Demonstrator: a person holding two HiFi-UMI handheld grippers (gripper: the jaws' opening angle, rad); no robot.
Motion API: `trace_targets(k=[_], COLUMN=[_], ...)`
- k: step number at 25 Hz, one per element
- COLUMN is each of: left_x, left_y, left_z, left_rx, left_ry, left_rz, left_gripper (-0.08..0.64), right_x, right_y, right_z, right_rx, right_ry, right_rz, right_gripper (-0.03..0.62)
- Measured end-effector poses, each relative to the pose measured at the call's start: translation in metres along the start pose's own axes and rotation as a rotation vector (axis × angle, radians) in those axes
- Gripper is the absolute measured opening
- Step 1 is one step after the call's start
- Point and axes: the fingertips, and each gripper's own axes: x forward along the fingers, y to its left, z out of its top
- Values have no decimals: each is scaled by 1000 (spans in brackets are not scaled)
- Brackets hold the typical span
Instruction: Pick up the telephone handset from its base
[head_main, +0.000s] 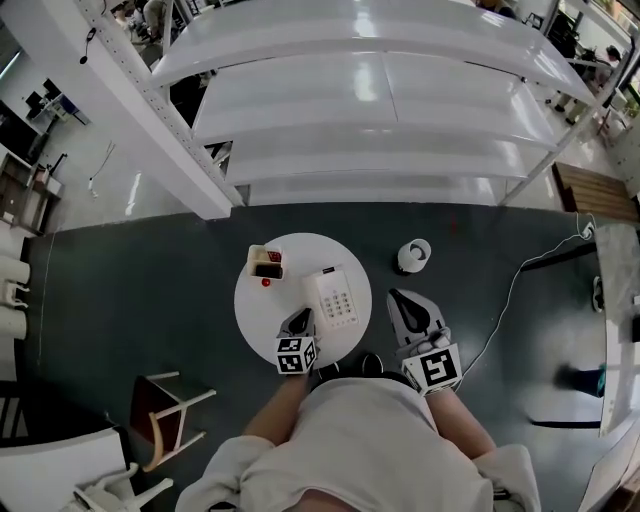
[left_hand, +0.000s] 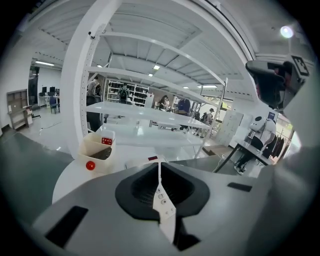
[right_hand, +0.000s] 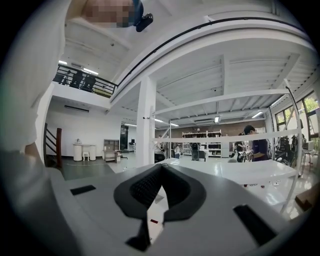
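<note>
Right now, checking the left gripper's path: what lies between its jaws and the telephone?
Nothing: in the head view the left gripper sits beside the telephone, only bare white table between.

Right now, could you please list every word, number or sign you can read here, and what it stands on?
No text can be read in any view.
Keys of the telephone: too small and blurred.
Its red label: too small.
Cubes on the left gripper and right gripper: square patterns only, no letters.
The red block in the box: white dots, no characters.
</note>
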Motion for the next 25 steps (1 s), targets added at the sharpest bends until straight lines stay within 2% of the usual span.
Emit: trace_targets(k=[6, 8, 11, 14, 17, 21, 25], left_x=[15, 22, 31, 36, 44, 55, 62], left_y=[7, 7, 10, 19, 25, 32, 37], left_z=[-11, -15, -22, -25, -28, -36, -48], left_rx=[-7, -25, -43, -39, -49, -120, -157], left_ry=[59, 85, 121, 153, 184, 225, 280], left_rz=[11, 12, 42, 115, 163, 195, 238], left_gripper=[31, 158, 218, 274, 293, 293, 291], right_x=[4, 4, 5, 6, 6, 8, 10], right_y=[2, 1, -2, -5, -9, -13, -18], right_z=[-3, -4, -6, -6, -8, -11, -10], right_rx=[18, 25, 36, 39, 40, 55, 76], right_ry=[8, 13, 16, 22, 35, 46, 45], right_rz=[0, -3, -12, -15, -19, -27, -30], right_gripper=[9, 9, 9, 9, 9, 9, 9])
